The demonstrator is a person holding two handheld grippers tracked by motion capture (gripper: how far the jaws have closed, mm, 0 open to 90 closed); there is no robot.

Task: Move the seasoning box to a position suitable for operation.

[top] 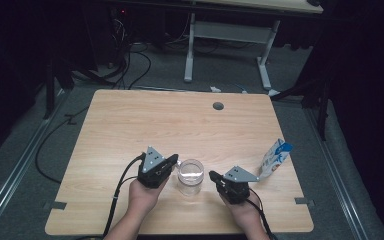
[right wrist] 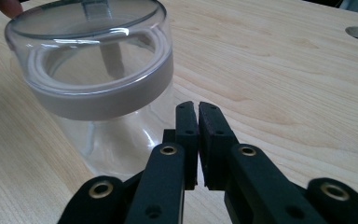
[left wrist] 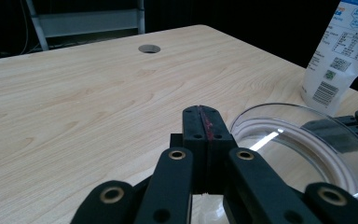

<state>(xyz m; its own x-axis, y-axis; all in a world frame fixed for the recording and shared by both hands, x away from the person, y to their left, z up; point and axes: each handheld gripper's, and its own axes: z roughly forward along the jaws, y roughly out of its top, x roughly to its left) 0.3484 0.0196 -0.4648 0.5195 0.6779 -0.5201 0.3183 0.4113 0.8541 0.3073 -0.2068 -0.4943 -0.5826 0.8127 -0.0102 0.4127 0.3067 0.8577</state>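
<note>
A clear lidded jar [top: 190,176] is standing on the wooden table [top: 145,120], between the two grippers. The left gripper [top: 175,160], jaws pressed together on nothing, is sitting just beside the jar's left. The right gripper [top: 212,175], jaws parted by a thin slit and holding nothing, is pointing at the jar's right side. A white pouch [top: 275,157] is standing beyond the right gripper

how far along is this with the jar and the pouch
Barely started. Done: nothing visible; the clear jar stands with its lid on, the white pouch upright near the table's right edge. In hand: nothing; the left tongs are shut and empty, the right tongs barely parted, both beside the jar. Left: gripping anything at all.
</note>
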